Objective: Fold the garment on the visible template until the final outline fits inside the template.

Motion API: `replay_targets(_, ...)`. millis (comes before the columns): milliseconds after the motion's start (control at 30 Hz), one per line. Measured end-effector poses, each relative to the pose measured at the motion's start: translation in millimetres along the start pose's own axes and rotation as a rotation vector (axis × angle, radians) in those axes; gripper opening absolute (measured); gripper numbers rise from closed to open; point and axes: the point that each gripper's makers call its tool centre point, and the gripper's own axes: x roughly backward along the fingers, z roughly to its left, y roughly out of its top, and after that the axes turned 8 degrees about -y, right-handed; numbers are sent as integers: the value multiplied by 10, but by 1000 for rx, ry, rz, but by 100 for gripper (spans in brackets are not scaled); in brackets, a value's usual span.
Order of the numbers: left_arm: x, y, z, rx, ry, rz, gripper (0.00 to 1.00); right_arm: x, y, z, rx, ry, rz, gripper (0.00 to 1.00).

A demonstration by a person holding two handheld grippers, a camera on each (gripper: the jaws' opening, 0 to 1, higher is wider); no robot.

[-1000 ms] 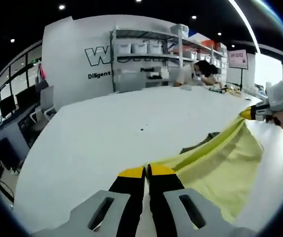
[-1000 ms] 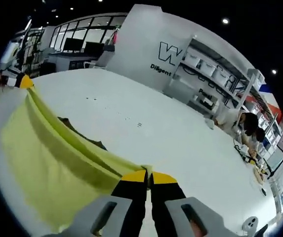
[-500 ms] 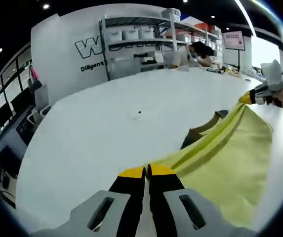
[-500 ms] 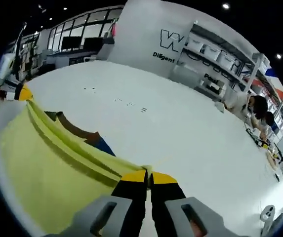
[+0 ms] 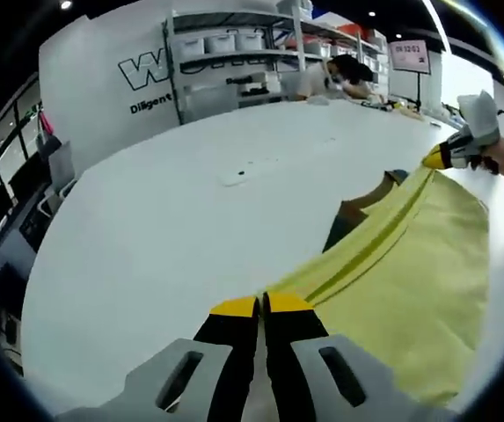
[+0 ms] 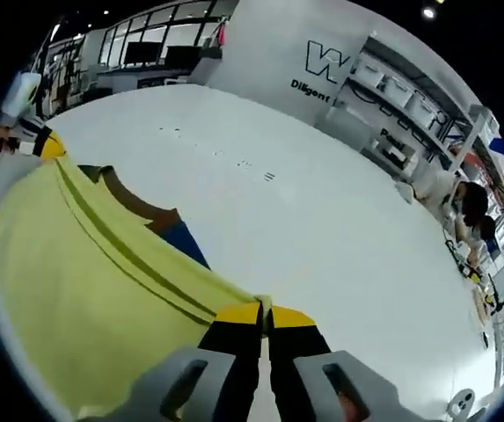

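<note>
Over the white table (image 5: 146, 237): a yellow garment (image 5: 392, 290) is held up along one edge, stretched between both claws, the rest draped down toward the near side.
Under the cloth: a brown and blue patch (image 6: 168, 224) is seen just beyond the lifted edge; whether it is the template or another part of the garment cannot be told.
Left gripper (image 5: 261, 304): jaws are pressed together on one corner of the yellow edge, cloth pinched right at the tips.
Right gripper (image 6: 265, 315): jaws are likewise closed on the opposite corner; it is also seen at the far right of the left gripper view.
Handling: soft, light and floppy is the judgement; the span sags and creases in long ridges, so corners are best gripped and kept taut.
Background: shelving (image 5: 234, 53) and a seated person (image 5: 339, 75) are seen at the far side.
</note>
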Motion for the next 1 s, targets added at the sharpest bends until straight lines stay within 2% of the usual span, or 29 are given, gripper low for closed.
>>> replay_targets(133, -11, 7, -23, -51, -5, 3, 0, -39, -81, 42, 20, 17, 27, 0)
replay_targets(267, -12, 12, -36, -84, -27, 11, 0, -50, -98, 52, -5, 31, 30, 0)
replay_targets(300, -17, 17, -57, -115, -52, 19, 0, -63, -90, 75, 88, 57, 20, 0)
replay_targets(367, -4, 32, -57, -175, -66, 32, 1, -56, -73, 90, 148, 78, 10, 0)
replay_targets(467, 5, 54, -80, -204, -76, 22, 2, -14, -48, 49, 116, 96, -1, 2)
replay_targets(567, 17, 125, -105, -272, -96, -7, 6, 43, -40, -8, 60, 101, -6, 12)
replay_targets(633, 61, 225, -162, -322, -131, -46, 11, 70, -35, -51, 58, 110, -26, 19)
replay_targets(733, 112, 318, -177, -419, -138, -67, 15, 114, -4, -50, 154, 153, -57, 21)
replay_targets(800, 146, 343, -218, -482, -168, -68, 16, 141, 58, -30, 189, 177, -92, 25)
replay_targets(900, 176, 371, -244, -551, -197, -68, 17, 218, 165, 17, 295, 222, -142, 29)
replay_targets(933, 191, 363, -255, -586, -213, -55, 17, 243, 171, 60, 356, 256, -148, 30)
replay_targets(967, 194, 355, -263, -589, -222, -49, 17, 247, 170, 70, 376, 264, -148, 31)
replay_targets(1000, 208, 344, -325, -650, -270, -39, 17, 268, 134, 138, 492, 312, -134, 31)
